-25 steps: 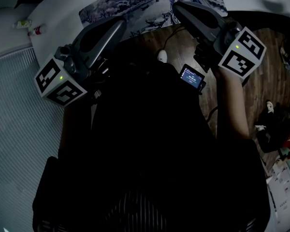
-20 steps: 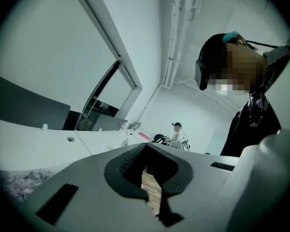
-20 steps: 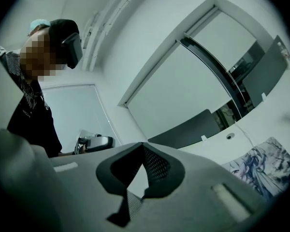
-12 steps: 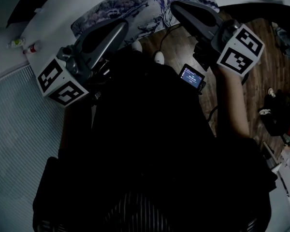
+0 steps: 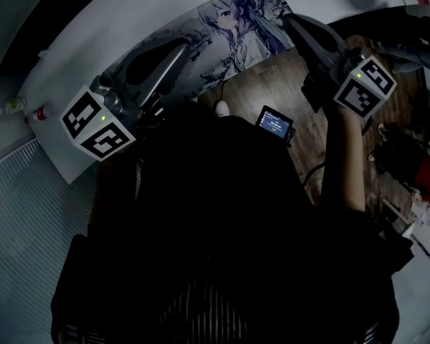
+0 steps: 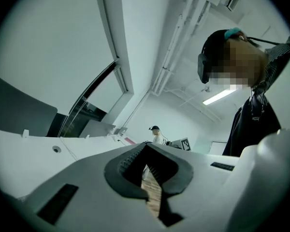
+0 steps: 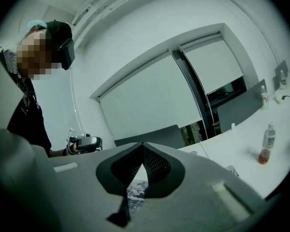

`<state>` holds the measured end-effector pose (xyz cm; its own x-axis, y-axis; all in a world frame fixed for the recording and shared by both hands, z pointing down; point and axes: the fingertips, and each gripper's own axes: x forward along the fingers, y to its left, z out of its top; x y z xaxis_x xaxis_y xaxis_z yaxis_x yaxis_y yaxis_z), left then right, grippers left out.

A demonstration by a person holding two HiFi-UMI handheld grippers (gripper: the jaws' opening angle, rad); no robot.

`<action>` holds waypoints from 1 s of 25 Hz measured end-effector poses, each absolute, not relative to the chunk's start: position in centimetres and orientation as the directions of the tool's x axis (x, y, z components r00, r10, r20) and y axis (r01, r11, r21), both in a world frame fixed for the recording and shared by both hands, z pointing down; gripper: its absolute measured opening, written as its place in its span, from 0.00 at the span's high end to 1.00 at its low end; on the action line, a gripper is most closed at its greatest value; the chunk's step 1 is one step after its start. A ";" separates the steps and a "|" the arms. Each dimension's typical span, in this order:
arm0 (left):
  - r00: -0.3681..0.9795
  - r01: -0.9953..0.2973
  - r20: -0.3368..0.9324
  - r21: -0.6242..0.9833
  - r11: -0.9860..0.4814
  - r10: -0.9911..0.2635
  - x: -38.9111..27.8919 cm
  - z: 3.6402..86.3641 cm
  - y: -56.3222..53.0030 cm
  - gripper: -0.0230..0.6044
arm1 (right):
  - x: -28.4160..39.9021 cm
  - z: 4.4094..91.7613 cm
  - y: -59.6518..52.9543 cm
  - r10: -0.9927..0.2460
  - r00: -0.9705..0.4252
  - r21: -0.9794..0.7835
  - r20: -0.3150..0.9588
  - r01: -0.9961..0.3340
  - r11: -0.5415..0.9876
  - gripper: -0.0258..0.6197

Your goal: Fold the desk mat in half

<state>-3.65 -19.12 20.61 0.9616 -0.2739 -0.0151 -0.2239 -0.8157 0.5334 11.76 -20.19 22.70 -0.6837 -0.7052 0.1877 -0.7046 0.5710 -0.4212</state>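
Desk mat (image 5: 229, 38), printed with a pale anime figure, lies flat and unfolded on the white worktop (image 5: 79, 56), its long near edge running just along the worktop's edge above the wooden floor (image 5: 301, 84). At the far left of the worktop two small bottles (image 5: 25, 110) lie near the corner. The left gripper (image 5: 180, 46) reaches in from its marker cube, its tip over the mat's left part close to the near edge; in the left gripper view its jaws (image 6: 146, 146) meet at the tip with nothing between them, and only floor shows through the gap behind the pads. Whether it touches the mat cannot be told. Lower, near the middle, a small lit screen (image 5: 274, 122) sits against the person's dark clothing. The right gripper (image 5: 290, 18) points at the mat's right near corner; in its own view the jaws (image 7: 142, 144) are pressed together and empty, with a patch of the mat's print showing below them. Farther right on the worktop a bottle (image 7: 267, 144) with orange liquid stands upright.
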 end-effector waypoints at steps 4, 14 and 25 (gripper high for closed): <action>0.963 -0.218 -0.012 0.548 -0.808 -0.268 -6.0 22.1 -20.7 0.95 | 12.3 23.8 -21.7 -0.741 -0.625 -0.434 0.243 -0.754 0.494 0.95; 0.968 -0.218 0.018 0.556 -0.802 -0.251 -7.3 24.1 -23.7 0.95 | 14.7 25.2 -23.8 -0.765 -0.578 -0.424 0.284 -0.791 0.440 0.95; 0.944 -0.303 0.072 0.583 -0.754 -0.323 -0.1 23.4 -28.4 0.95 | 23.0 29.3 -30.9 -0.752 -0.594 -0.471 0.286 -0.771 0.430 0.95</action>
